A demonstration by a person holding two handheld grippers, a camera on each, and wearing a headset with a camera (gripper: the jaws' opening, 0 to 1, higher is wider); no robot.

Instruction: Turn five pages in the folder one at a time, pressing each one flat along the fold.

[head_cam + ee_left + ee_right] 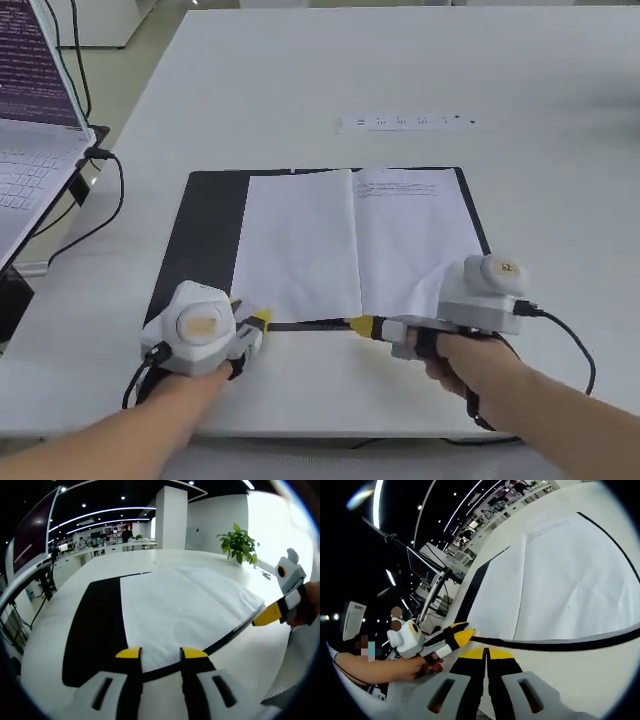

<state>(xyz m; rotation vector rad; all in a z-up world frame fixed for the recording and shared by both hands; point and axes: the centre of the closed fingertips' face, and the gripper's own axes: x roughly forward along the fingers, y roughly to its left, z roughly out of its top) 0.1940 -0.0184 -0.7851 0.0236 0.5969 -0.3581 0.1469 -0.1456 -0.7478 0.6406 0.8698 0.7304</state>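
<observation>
**Hazards**

- Left gripper (258, 322): it sits at the near left corner of the folder (205, 240). Its fingers (129, 653) are spread and hold nothing, with the tips just short of the black cover (95, 630). If it presses on bare cover rather than on paper, a turned sheet would likely go unrestrained and spring back.
- Folder: it lies open and flat at the middle of the tabletop (300, 80), with white pages (300, 245) on both sides of the fold (355, 240). The sheets look thin and closely stacked. A grab at the edge may lift two together and spoil the count of five.
- Right gripper (362, 326): it is at the folder's near edge, close to the foot of the fold. Its fingers are pressed together with nothing visible between them. The near corner of the right-hand page seems slightly raised beside it, but this cannot be confirmed. Closed tips pushed hard along the paper could crease it. Nothing pins the folder, so a sideways drag could slide it.

**Surface**

The tabletop is white, smooth and matte, and probably offers little grip. A laptop (30, 150) stands at the left edge, and its cable (110, 205) trails toward the folder, where it could snag. A printed strip (405, 122) lies beyond the folder, well apart from it.

**Room**

The room is an open-plan office with ceiling light strips, a white pillar (171, 517), a potted plant (239, 545) and further desks behind.
</observation>
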